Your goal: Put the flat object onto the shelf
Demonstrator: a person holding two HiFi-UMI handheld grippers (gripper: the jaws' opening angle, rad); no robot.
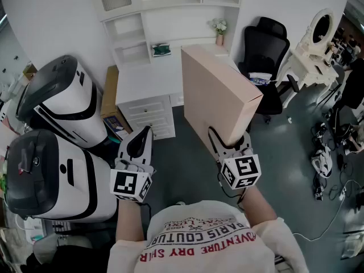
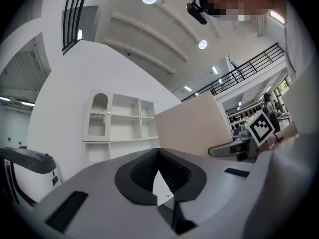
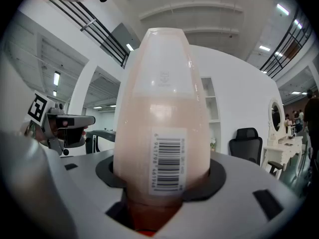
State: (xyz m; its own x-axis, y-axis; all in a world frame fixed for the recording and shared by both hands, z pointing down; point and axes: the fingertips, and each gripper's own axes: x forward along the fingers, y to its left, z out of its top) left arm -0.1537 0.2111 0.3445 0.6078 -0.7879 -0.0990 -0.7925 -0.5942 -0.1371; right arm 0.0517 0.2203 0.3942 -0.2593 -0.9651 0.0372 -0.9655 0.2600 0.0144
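Between the right gripper's (image 1: 230, 145) jaws, which clamp its near end, the flat box (image 1: 219, 92) juts forward in the air, just short of the desk's (image 1: 142, 81) front edge and the white shelf (image 1: 133, 53) above it, while the left gripper (image 1: 145, 132) beside it is closed on nothing.

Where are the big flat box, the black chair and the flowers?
flat box (image 1: 219, 95), head view, wide tan face
black chair (image 1: 266, 50), head view, backrest
flowers (image 1: 218, 25), head view, the blossoms
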